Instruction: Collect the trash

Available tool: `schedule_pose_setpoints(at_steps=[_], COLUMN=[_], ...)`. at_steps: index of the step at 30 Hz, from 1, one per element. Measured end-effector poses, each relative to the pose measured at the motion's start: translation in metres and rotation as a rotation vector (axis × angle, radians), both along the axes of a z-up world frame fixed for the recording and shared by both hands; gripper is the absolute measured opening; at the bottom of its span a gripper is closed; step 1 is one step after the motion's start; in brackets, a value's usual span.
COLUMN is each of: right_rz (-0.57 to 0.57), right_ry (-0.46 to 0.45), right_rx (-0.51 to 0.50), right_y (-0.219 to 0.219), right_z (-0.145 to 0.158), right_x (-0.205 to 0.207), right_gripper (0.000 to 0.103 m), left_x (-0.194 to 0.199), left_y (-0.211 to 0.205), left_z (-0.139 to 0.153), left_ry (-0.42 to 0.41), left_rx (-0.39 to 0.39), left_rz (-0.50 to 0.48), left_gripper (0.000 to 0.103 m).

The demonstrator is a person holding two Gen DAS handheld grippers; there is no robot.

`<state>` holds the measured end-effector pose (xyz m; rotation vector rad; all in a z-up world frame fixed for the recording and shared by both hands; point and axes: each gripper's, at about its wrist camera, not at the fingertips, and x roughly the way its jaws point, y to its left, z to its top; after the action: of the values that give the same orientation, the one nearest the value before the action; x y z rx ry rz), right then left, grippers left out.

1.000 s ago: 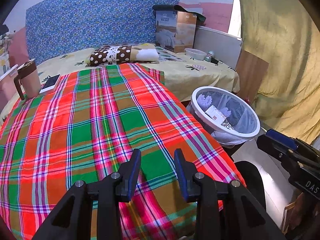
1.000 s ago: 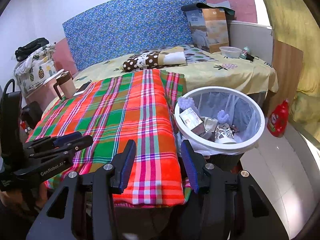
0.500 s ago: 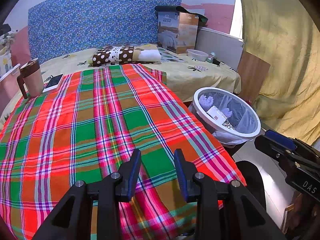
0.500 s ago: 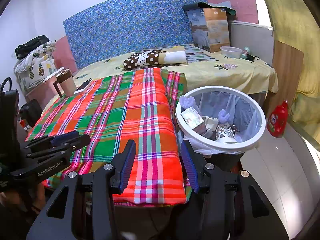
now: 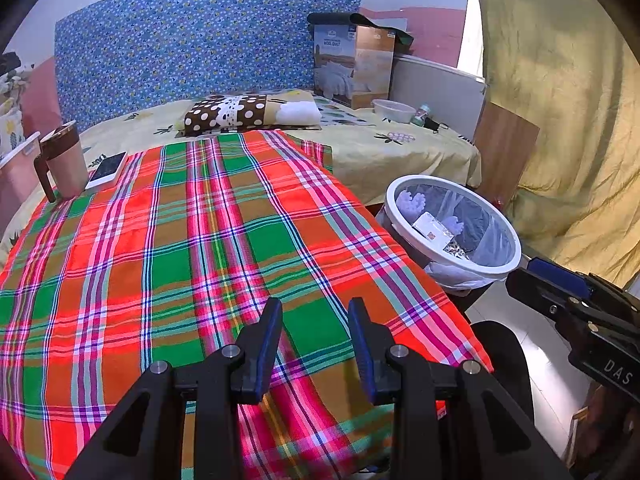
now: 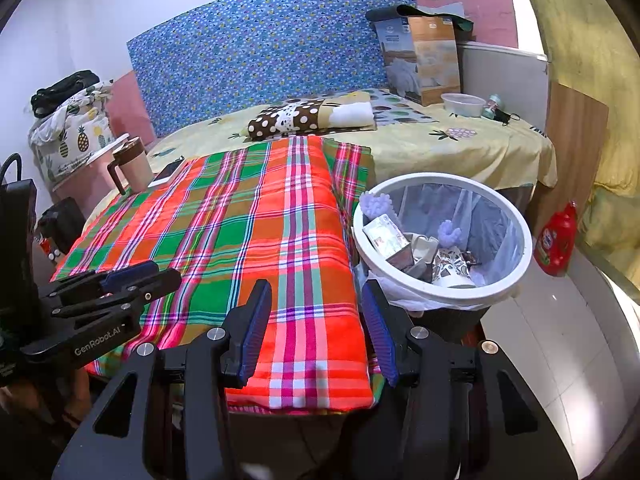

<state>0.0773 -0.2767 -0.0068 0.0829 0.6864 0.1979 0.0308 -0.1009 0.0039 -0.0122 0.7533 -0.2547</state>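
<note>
- Big plaid blanket [image 5: 208, 248] fills the middle of both views, laid over the bed.
- White trash bin [image 6: 516, 280] sits at centre right, just beside the blanket's edge, with wrappers and a paper cup [image 6: 450, 270] inside.
- Left gripper [image 5: 314, 340] hangs low over the blanket, pointing forward, fingers apart, nothing between them.
- Right gripper [image 6: 316, 324] is at bottom centre over the blanket's near corner, fingers spread, empty too.
</note>
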Motion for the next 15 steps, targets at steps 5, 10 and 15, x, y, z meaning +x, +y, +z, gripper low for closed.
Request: schedule_pose_setpoints(at_steps=[5, 10, 15], right_rz=[-0.001, 0.0, 0.001], right_ry=[0.0, -0.001, -0.001], right_rx=[-0.001, -0.001, -0.001], right_y=[0.0003, -0.0001, 0.0007], right_z=[0.0002, 0.0, 0.0001], right_x=[-0.0004, 0.0, 0.0004], right_gripper=[0.049, 0.049, 0.049], left_x=[-0.0008, -0.0008, -0.0006], left_y=[0.0, 0.0001, 0.0005], left_z=[-0.0001, -0.0001, 0.0001], left_ry=[-0.001, -0.001, -0.001], left_rx=[-0.001, -0.001, -0.001], left_rz=[-0.002, -0.002, -0.001], left_gripper=[0.034, 0.034, 0.034])
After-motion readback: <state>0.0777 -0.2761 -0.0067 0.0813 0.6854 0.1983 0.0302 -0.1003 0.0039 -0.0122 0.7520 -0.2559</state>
